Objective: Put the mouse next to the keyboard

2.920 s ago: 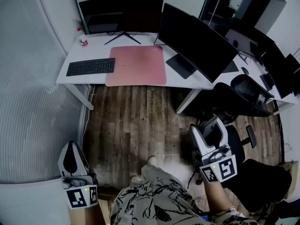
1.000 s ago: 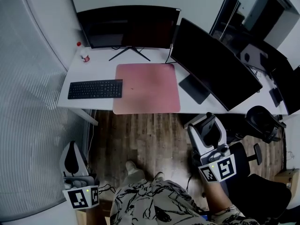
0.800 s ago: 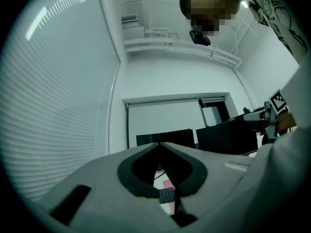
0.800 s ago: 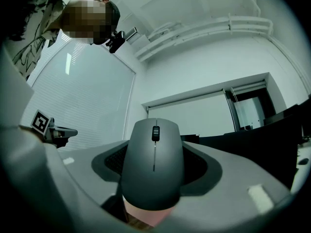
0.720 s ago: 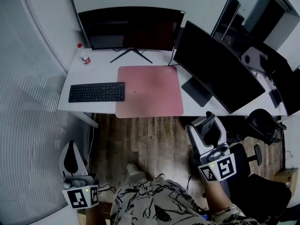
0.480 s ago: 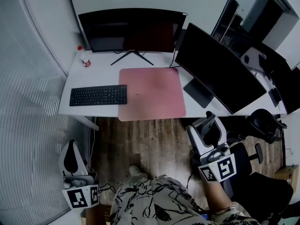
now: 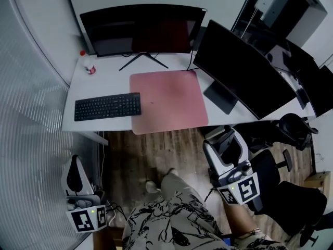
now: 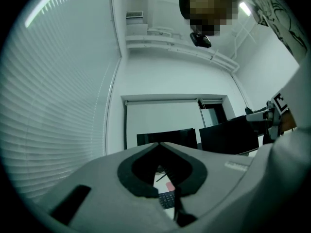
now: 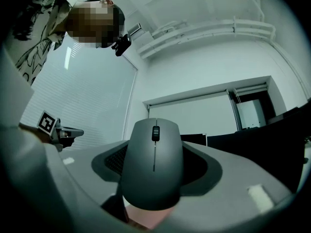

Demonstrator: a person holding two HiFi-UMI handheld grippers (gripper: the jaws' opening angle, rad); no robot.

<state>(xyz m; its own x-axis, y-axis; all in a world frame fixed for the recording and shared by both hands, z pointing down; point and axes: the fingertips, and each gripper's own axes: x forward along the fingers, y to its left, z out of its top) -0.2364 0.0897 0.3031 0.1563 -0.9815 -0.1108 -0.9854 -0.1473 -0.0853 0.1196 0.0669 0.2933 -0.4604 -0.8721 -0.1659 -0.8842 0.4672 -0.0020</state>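
A dark grey mouse (image 9: 153,164) sits between the jaws of my right gripper (image 9: 155,144), which is shut on it. In the head view that gripper (image 7: 227,135) hangs over the wooden floor, in front of the white desk (image 7: 106,85) and apart from it. A black keyboard (image 7: 107,107) lies on the left of the desk, beside a pink mat (image 7: 167,100). My left gripper (image 7: 77,161) is low at the left near the blinds, also short of the desk. Its jaws meet at the tips (image 8: 158,144) with nothing between them.
Two dark monitors (image 7: 143,27) (image 7: 239,66) stand at the back and right of the desk. A small bottle (image 7: 87,66) is at the far left corner. Black office chairs (image 7: 283,189) (image 7: 297,127) stand to my right. Window blinds (image 7: 28,139) line the left side.
The desk has shifted slightly in the head view as the person steps toward it; a foot has come forward. Both grippers hold their poses, the mouse still in the right one.
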